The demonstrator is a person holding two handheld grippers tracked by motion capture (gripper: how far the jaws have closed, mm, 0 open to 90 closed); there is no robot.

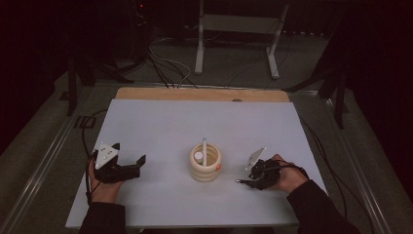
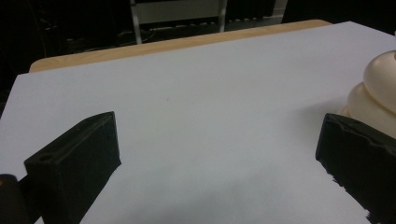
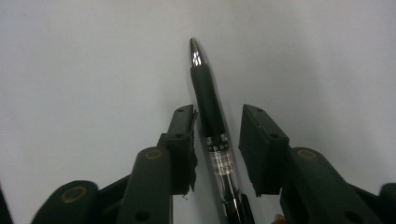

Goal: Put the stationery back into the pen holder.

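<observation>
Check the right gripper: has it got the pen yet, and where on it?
Not clearly. The pen lies between the right gripper's jaws at the lower end of its rubber grip; one jaw touches, a gap shows at the other. The left gripper is open, holding nothing.

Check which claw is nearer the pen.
Right. The right claw straddles the pen, one jaw on each side of its barrel. The left claw sits open across the table, beyond the ring-shaped holder.

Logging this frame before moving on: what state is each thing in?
Pen: lying flat on the table, between the jaws of the right gripper, not yet clamped.
Left gripper: open, empty.
Cream ringed holder: upright, with a white stick standing in it.
</observation>
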